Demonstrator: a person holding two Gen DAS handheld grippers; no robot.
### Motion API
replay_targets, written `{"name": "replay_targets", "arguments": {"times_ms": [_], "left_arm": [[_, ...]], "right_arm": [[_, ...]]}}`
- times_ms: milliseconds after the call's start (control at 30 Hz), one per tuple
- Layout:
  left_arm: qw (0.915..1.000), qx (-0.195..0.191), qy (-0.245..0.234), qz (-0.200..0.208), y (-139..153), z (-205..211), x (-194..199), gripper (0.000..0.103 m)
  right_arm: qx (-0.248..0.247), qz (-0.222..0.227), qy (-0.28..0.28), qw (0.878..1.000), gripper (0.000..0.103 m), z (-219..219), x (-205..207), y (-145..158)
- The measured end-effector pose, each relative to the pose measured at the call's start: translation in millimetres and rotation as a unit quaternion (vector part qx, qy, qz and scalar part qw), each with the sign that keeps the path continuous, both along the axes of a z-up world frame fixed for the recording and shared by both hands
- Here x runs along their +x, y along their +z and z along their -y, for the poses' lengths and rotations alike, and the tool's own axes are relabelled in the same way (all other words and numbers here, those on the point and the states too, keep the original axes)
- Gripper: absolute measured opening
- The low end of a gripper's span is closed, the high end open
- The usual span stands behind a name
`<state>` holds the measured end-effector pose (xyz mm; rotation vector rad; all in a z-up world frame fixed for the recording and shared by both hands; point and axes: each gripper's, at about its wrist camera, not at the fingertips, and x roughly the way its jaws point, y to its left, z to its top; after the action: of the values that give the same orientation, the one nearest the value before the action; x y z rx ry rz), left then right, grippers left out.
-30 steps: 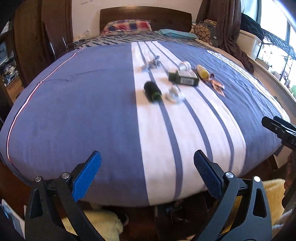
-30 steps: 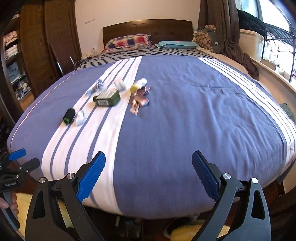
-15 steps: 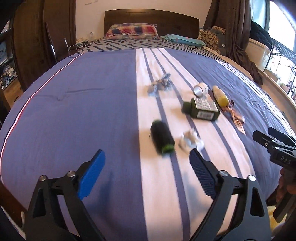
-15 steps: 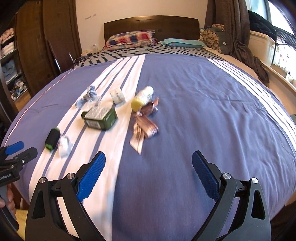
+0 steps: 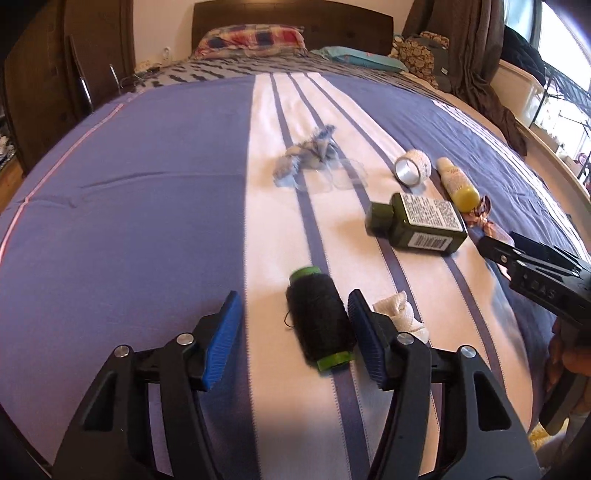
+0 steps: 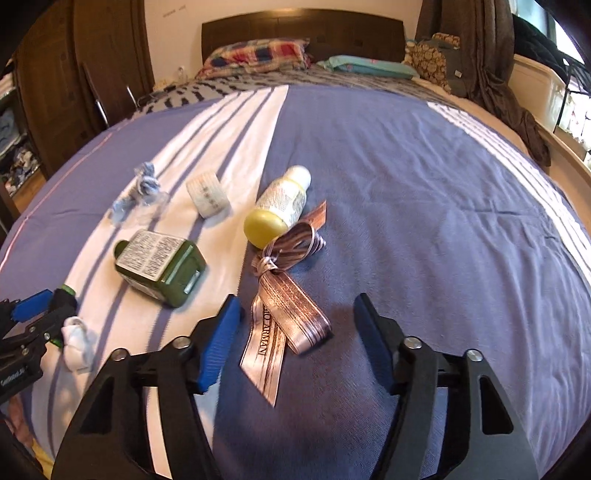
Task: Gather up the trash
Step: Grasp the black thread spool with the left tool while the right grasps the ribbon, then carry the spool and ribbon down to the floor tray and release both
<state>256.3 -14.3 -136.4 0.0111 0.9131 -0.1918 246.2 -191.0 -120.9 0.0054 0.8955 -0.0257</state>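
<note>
Spool (image 5: 319, 319) lengthwise — toward headboard (image 5: 291, 16).

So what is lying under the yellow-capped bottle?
A looped pink ribbon passes under the capped end of the yellow-capped bottle, on the striped bedcover. The part beneath the bottle is hidden.

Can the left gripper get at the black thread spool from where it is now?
Probably yes. The black thread spool already lies between the closing jaws of the left gripper, nothing on top. The right pad looks at its side; the left is still clear. The white wad sits just outside.
</note>
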Motion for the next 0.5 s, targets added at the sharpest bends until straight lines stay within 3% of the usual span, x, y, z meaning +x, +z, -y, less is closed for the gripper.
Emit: {"name": "replay_targets", "arguments": {"times_ms": [133, 233, 500], "left_arm": [[1.0000, 0.006, 0.002, 0.005, -1.9, 1.4, 0.7, 0.025], [1.0000, 0.004, 0.003, 0.007, 1.8, -1.1, -1.5, 0.025], [0.9991, 0.006, 0.009, 0.040, 30.3, -12.9, -29.6, 0.024]], "right_arm": [[0.006, 0.001, 0.007, 1.000, 0.015, -0.3, 1.5, -0.1], [0.008, 0.005, 0.013, 1.000, 0.008, -1.2, -0.7, 2.0], [0.009, 0.028, 0.027, 0.999, 0.006, -7.9, -28.5, 24.7]]}}
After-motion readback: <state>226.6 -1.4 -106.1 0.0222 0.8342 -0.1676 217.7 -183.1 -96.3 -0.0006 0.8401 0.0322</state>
